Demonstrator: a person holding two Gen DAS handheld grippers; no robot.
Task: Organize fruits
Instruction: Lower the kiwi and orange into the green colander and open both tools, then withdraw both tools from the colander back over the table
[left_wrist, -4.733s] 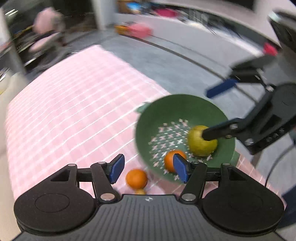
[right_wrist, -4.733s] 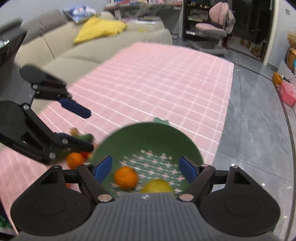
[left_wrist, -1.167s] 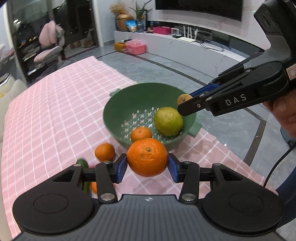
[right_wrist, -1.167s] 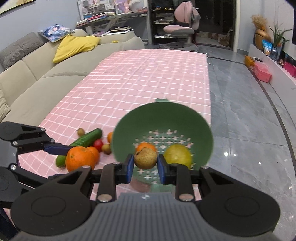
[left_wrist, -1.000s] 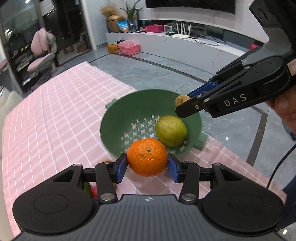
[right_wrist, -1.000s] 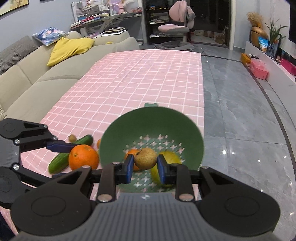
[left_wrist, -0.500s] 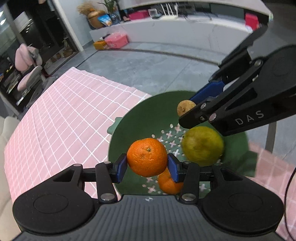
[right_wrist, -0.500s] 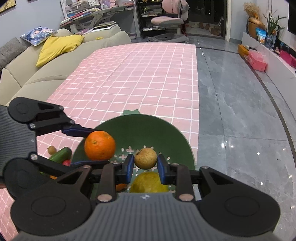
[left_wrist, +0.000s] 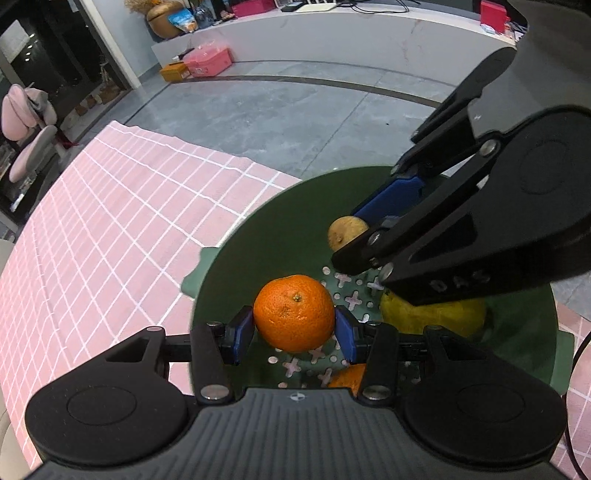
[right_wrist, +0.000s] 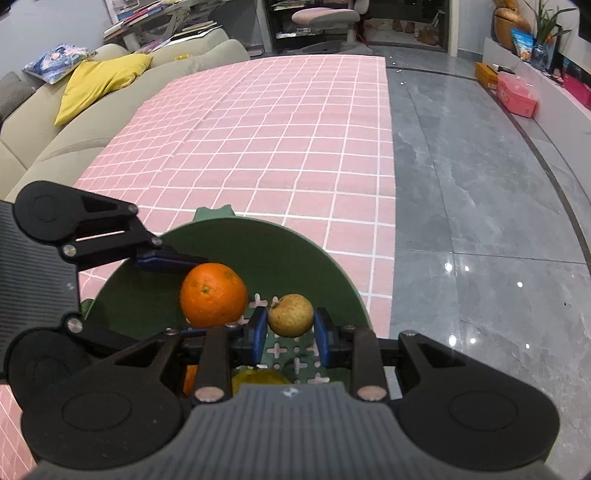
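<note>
Left tool (left_wrist: 294, 330) grips a round orange (left_wrist: 294, 313) with dimpled, glossy skin between its blue pads, tilted down over the green colander (left_wrist: 258, 236) (smooth plastic, cross-shaped holes in the bottom). Right tool (right_wrist: 290, 333) clamps a small brownish, rough-skinned fruit (right_wrist: 290, 315), also above the colander. Inside lie a yellow-green fruit (left_wrist: 436, 319) and a smaller orange (left_wrist: 349, 378). Under it is the pink checked tabletop (right_wrist: 280, 140).

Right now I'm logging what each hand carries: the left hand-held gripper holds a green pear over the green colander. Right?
Not quite. The left hand-held gripper holds an orange, not a green pear, over the green colander; the left wrist view shows it.
</note>
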